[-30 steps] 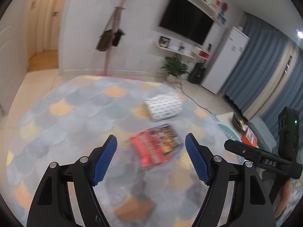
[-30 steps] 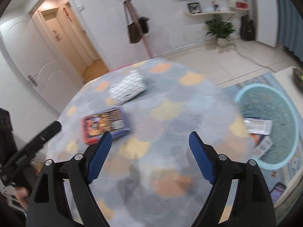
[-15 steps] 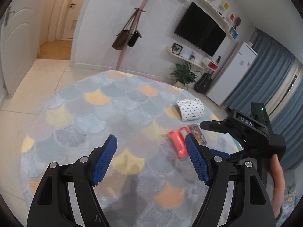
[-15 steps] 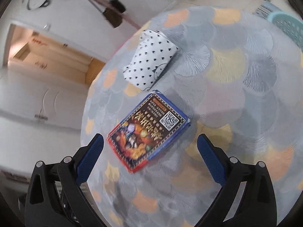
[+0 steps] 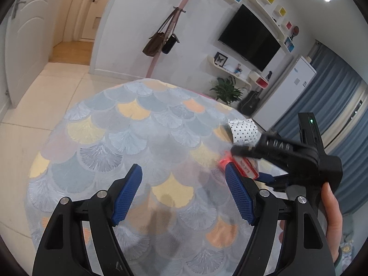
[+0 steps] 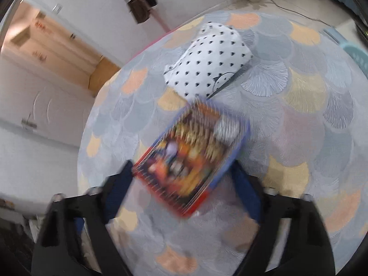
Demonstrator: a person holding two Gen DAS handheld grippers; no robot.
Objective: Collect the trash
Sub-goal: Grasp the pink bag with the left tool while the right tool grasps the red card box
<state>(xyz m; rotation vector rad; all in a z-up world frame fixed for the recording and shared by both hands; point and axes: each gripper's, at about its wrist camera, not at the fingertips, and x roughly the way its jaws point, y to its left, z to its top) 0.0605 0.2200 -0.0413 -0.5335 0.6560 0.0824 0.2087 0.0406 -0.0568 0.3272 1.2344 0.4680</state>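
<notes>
A flat red and blue printed box (image 6: pixel 193 154) lies on the round scalloped rug (image 6: pixel 299 119). My right gripper (image 6: pixel 184 184) is open, low over the rug, with the box's near end between its fingers; the view is blurred. A white bag with black dots (image 6: pixel 209 62) lies just beyond the box. In the left wrist view the box (image 5: pixel 243 164) and the dotted bag (image 5: pixel 245 131) show at the right, partly hidden by the right gripper's body (image 5: pixel 287 154). My left gripper (image 5: pixel 184 191) is open and empty above the rug (image 5: pixel 128 138).
A pink coat stand with bags (image 5: pixel 161 43) stands by the far wall. A potted plant (image 5: pixel 226 89), a guitar and a white fridge (image 5: pixel 287 92) are at the back right. A teal basket rim (image 6: pixel 355 53) shows at the rug's right edge.
My right gripper has dropped toward the box, which now sits between its fingers. My left gripper has swung left and back, so the box moved to its right.
</notes>
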